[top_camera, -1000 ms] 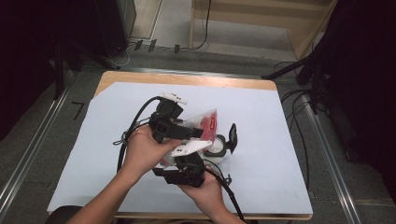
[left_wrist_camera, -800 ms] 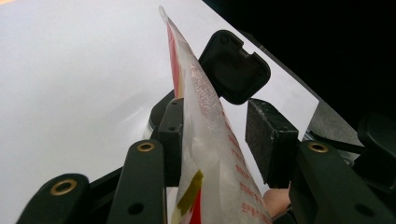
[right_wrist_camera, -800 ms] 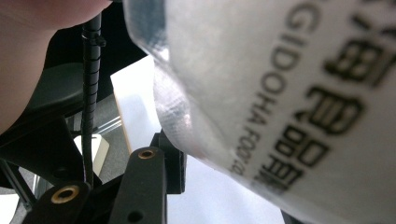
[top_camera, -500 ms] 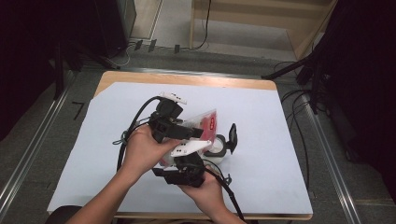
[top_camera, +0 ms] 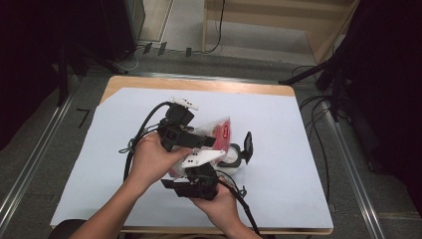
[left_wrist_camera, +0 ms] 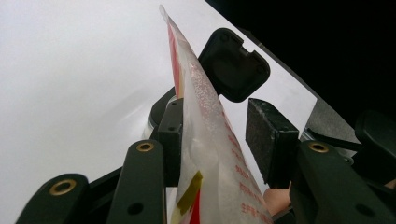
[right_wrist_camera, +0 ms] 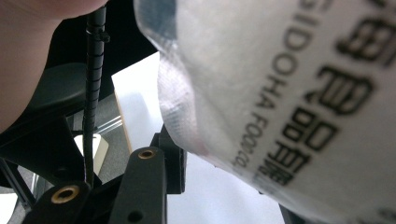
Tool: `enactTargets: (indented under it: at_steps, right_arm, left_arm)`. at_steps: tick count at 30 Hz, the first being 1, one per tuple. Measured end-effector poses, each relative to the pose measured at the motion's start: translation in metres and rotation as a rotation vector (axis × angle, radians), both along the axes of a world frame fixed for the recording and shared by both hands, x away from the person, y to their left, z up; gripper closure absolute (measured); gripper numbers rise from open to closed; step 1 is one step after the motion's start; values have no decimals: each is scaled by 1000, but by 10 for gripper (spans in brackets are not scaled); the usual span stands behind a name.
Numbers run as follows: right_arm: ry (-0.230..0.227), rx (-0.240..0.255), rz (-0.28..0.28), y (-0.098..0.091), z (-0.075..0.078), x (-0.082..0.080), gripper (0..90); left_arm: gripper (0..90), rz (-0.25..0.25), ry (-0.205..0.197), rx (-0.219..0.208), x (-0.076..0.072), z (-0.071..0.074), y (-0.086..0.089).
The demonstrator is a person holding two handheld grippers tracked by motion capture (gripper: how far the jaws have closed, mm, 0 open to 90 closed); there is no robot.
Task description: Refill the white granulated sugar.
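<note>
A clear plastic bag (top_camera: 217,129) with red print is held up between my two grippers above the middle of the white-covered table. My left gripper (top_camera: 206,142) reaches in from the left. In the left gripper view the bag (left_wrist_camera: 205,121) stands edge-on between the jaws of the left gripper (left_wrist_camera: 219,135), against the left pad (left_wrist_camera: 170,140), with a thin gap to the right pad. My right gripper (top_camera: 206,162) points away from the person. In the right gripper view its left pad (right_wrist_camera: 173,161) touches the bag (right_wrist_camera: 280,93), which hides the other jaw.
A small round container (top_camera: 231,155) with its black lid (top_camera: 247,147) flipped up stands just right of the grippers, seen behind the bag as the lid (left_wrist_camera: 236,65). A white sheet (top_camera: 298,174) covers the wooden table (top_camera: 199,83). Black cables trail from both grippers.
</note>
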State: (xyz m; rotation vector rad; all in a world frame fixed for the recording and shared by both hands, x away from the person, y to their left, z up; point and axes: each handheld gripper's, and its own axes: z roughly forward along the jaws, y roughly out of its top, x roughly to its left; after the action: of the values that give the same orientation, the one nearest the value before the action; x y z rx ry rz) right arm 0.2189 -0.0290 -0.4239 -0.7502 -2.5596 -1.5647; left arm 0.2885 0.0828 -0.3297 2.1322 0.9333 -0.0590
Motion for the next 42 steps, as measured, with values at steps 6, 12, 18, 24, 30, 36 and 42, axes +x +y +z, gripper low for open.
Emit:
enactTargets:
  at_steps: [6,12,18,24,30,36,42]
  right_arm:
    - [1,0,-2,0,0,0,636]
    - [2,-5,0,0,-1,0,636]
    - [1,-3,-1,0,-1,0,636]
    - [3,-2,-1,0,-2,1,635]
    - [-3,-3,1,0,-2,1,636]
    - [-10,-5,-5,0,-2,3,635]
    - [-1,4,-13,-1,-1,6,635]
  left_arm:
    - [608,0,2,0,0,0,0]
    - [610,3,3,-4,1,-1,0]
    - [610,4,1,-2,0,-1,0]
    - [611,1,-3,2,0,-1,0]
    - [611,5,-10,7,0,-1,-1]
    - [610,8,-11,3,2,0,-1]
    - [612,10,-5,-3,6,0,-1]
